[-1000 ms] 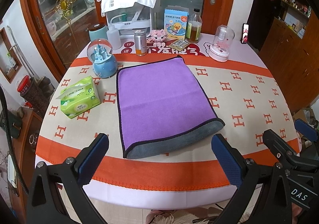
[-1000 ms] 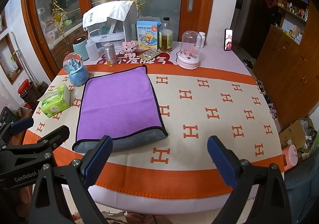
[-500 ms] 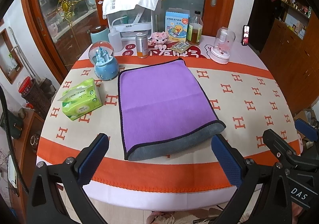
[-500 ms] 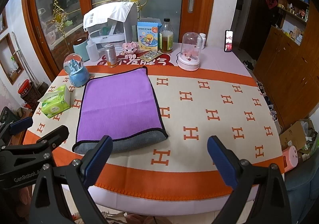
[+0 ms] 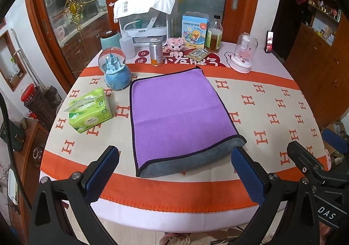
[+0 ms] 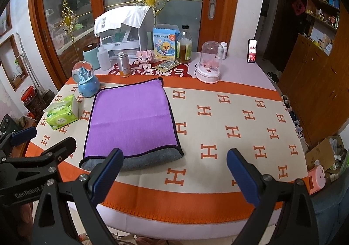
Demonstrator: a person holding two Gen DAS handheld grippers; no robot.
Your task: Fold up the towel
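Flat on the table, a folded towel: purple plush on top, grey beneath, dark piping round the edges, rounded fold bulging along the near side, faint crease across the middle. Lying on a woven cloth, cream with orange H marks and orange bands. Left of towel, a soft green tissue pack, one sheet poking out. Beyond the towel's far left corner, a glass snow globe on a blue base, small castle inside. Past the far edge, a metal can, a blister pack of pills, a glass bottle of amber liquid. Far right of towel, a clear dome with pink figures inside. Left gripper spread wide, empty, blue textured pads, hovering short of the towel's near edge. Right gripper likewise wide apart, holding nothing, near the towel's near right corner.
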